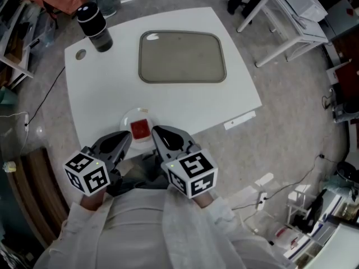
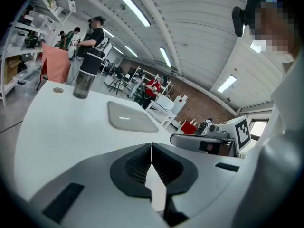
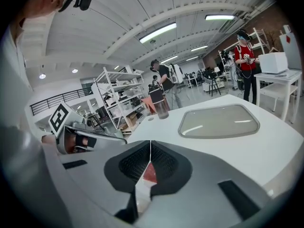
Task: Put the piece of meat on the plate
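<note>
A red piece of meat point(image 1: 140, 129) lies on a small white plate point(image 1: 128, 118) near the front edge of the white table point(image 1: 112, 88). My left gripper point(image 1: 128, 137) is at the plate's left front, and my right gripper point(image 1: 155, 129) is at its right; both are shut and hold nothing. In the left gripper view the jaws point(image 2: 151, 148) meet over bare tabletop. In the right gripper view the shut jaws point(image 3: 150, 144) hang over the meat point(image 3: 149, 174), which shows red through the gap behind the tips.
A grey rectangular tray point(image 1: 182, 58) lies at the table's far middle. A black tumbler point(image 1: 95, 27) stands at the far left corner beside a round hole cap point(image 1: 81, 54). A white side table point(image 1: 291, 21) is off to the right; cables lie on the floor.
</note>
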The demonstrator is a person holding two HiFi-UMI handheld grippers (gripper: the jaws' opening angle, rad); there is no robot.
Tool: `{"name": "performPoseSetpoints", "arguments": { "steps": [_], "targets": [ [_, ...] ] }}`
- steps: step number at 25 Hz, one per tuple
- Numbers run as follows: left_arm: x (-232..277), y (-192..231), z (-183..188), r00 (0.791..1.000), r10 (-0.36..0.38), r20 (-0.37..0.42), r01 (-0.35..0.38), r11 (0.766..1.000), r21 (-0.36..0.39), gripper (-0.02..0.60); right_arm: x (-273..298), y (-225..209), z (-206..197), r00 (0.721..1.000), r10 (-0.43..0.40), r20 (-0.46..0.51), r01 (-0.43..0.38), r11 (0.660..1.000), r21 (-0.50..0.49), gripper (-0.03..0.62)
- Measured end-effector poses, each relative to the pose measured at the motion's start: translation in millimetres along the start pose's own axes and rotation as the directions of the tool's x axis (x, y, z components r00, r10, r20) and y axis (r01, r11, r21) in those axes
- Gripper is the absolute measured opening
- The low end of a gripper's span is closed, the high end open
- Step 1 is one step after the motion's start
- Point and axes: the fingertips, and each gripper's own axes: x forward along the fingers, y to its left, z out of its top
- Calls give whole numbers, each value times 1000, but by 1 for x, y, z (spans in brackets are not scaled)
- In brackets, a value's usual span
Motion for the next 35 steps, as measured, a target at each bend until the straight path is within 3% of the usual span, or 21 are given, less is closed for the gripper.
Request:
{"name": "performPoseSetpoints", "arguments": {
  "steps": [14,21,35],
  "targets": [
    [7,28,-13,1000,23,-5,-23,998,-63,11,14,-14,-17,998,-7,-59,8,1000,15,15],
    [13,45,-29,998,32,-59,-36,997,-68,11,26,-19,-31,996,-21,-91,26,999,46,15],
    [15,77,-68,988,116,-103,-131,980,-149,12,42,-23,-80,985,-22,-169,42,992,118,17]
  ]
}}
